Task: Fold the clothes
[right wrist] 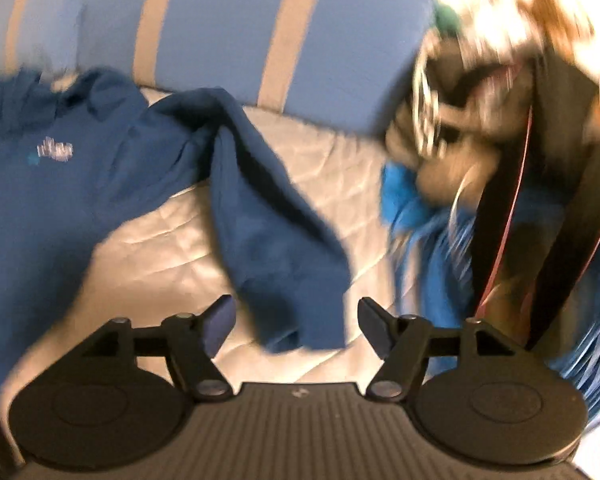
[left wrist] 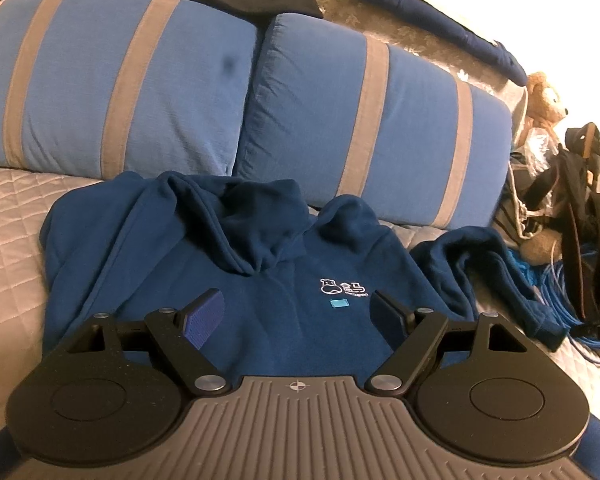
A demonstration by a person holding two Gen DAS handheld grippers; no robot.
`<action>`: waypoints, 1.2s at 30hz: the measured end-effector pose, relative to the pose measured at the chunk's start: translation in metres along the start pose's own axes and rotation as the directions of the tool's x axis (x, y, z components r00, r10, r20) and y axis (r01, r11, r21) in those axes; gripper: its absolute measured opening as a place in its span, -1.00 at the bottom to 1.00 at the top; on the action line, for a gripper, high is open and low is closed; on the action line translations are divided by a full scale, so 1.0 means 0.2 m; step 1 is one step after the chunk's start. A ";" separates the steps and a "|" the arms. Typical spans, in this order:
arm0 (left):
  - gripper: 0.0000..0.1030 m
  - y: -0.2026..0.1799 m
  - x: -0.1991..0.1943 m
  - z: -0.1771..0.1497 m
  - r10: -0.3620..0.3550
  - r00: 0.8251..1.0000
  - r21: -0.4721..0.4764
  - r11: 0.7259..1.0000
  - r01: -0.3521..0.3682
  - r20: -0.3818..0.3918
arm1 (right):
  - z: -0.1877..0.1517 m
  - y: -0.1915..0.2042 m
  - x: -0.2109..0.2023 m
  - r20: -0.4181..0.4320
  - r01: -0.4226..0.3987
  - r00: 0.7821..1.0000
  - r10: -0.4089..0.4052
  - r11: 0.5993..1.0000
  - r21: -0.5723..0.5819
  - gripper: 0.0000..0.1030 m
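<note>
A dark blue hoodie (left wrist: 260, 280) lies front up on the quilted bed cover (left wrist: 8, 232), hood bunched at the top, a white logo (left wrist: 340, 288) on the chest. Its right sleeve (left wrist: 492, 272) lies crumpled out to the side. My left gripper (left wrist: 296, 320) is open and empty, hovering over the chest. In the blurred right wrist view the hoodie body (right wrist: 60, 184) is at the left and the sleeve (right wrist: 276, 240) runs down toward my right gripper (right wrist: 296, 324), which is open and empty with the sleeve cuff between its fingers.
Two blue pillows with grey stripes (left wrist: 360, 120) stand behind the hoodie. Dark clothes (left wrist: 440, 20) lie on top of them. At the right edge are a plush bear (left wrist: 544, 96), black straps (left wrist: 580, 208) and coiled blue cable (left wrist: 560, 288).
</note>
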State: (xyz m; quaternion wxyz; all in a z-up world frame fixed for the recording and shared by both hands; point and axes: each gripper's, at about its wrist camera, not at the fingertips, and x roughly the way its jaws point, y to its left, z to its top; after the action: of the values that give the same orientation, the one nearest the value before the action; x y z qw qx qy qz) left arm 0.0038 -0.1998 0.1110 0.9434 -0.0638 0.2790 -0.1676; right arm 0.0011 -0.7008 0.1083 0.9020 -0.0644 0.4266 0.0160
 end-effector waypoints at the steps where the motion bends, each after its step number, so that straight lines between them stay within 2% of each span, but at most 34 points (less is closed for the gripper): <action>1: 0.56 0.00 0.00 0.00 -0.011 1.000 0.001 1.000 0.011 0.000 | -0.02 -0.03 0.02 -0.009 -0.032 0.999 0.032 0.996 0.083 0.52; 3: 0.56 -0.01 -0.01 0.00 -0.034 0.999 0.005 0.999 0.034 -0.001 | -0.08 -0.10 0.05 -0.016 -0.089 0.995 0.099 0.950 0.301 0.52; 4: 0.56 -0.01 -0.01 0.00 -0.045 0.999 0.009 0.999 0.045 0.000 | -0.11 -0.14 0.07 -0.014 -0.115 0.991 0.133 0.904 0.411 0.51; 5: 0.56 -0.02 -0.01 -0.01 -0.054 0.999 0.016 0.998 0.054 0.002 | -0.15 -0.18 0.09 -0.004 -0.144 0.985 0.171 0.840 0.523 0.51; 7: 0.56 -0.04 -0.01 -0.01 -0.071 0.997 0.030 0.997 0.071 0.006 | -0.23 -0.26 0.14 0.045 -0.207 0.966 0.255 0.659 0.723 0.49; 8: 0.56 -0.05 -0.02 -0.01 -0.077 0.997 0.037 0.996 0.076 0.006 | -0.27 -0.29 0.17 0.083 -0.236 0.954 0.289 0.548 0.802 0.49; 9: 0.56 -0.06 -0.01 -0.02 -0.075 0.997 0.044 0.996 0.075 0.003 | -0.31 -0.31 0.19 0.126 -0.261 0.941 0.314 0.436 0.861 0.49; 10: 0.56 -0.06 -0.01 -0.02 -0.073 0.997 0.048 0.996 0.073 0.000 | -0.35 -0.32 0.21 0.163 -0.276 0.932 0.324 0.342 0.898 0.48; 11: 0.56 -0.06 -0.01 -0.02 -0.072 0.997 0.049 0.996 0.072 -0.003 | -0.38 -0.32 0.23 0.195 -0.285 0.925 0.325 0.258 0.923 0.48; 12: 0.56 -0.06 -0.01 -0.02 -0.072 0.997 0.049 0.996 0.072 -0.005 | -0.40 -0.32 0.25 0.219 -0.289 0.924 0.313 0.197 0.937 0.48; 18: 0.56 -0.05 0.00 -0.02 -0.066 0.998 0.037 0.997 0.066 -0.006 | -0.49 -0.29 0.28 0.263 -0.263 0.950 0.169 -0.024 0.965 0.47; 19: 0.56 -0.05 0.00 -0.02 -0.066 0.998 0.036 0.997 0.066 -0.007 | -0.49 -0.28 0.29 0.255 -0.254 0.955 0.150 -0.028 0.967 0.46; 21: 0.56 -0.05 0.00 -0.02 -0.065 0.998 0.037 0.997 0.065 -0.009 | -0.45 -0.27 0.28 0.222 -0.226 0.968 0.119 0.020 0.974 0.31; 23: 0.56 -0.05 0.00 -0.02 -0.065 0.998 0.037 0.997 0.065 -0.008 | -0.42 -0.25 0.28 0.167 -0.175 0.982 0.089 0.091 0.980 -0.62; 24: 0.56 -0.05 0.00 -0.02 -0.064 0.998 0.037 0.997 0.065 -0.008 | -0.41 -0.26 0.28 0.151 -0.160 0.985 0.080 0.123 0.979 -0.69; 26: 0.56 -0.05 0.00 -0.02 -0.063 0.998 0.035 0.997 0.063 -0.006 | -0.40 -0.26 0.27 0.122 -0.131 0.991 0.056 0.194 0.972 -0.77; 31: 0.56 -0.04 0.00 -0.02 -0.060 0.998 0.034 0.998 0.061 -0.011 | -0.25 -0.28 0.16 0.073 -0.043 0.996 -0.044 0.475 0.879 -0.80; 33: 0.56 -0.04 0.00 -0.01 -0.063 0.998 0.035 0.997 0.063 -0.009 | -0.18 -0.32 0.10 0.062 0.007 0.993 -0.102 0.566 0.824 -0.80; 36: 0.56 -0.04 0.00 -0.01 -0.063 0.998 0.032 0.997 0.063 -0.006 | -0.10 -0.41 -0.02 0.057 0.104 0.976 -0.211 0.678 0.728 -0.80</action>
State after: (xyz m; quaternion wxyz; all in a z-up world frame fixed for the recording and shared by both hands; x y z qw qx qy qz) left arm -0.0003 -0.2074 0.1109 0.9379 -0.0571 0.2763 -0.2020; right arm -0.0109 -0.7841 0.1071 0.8796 0.2590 0.3287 -0.2260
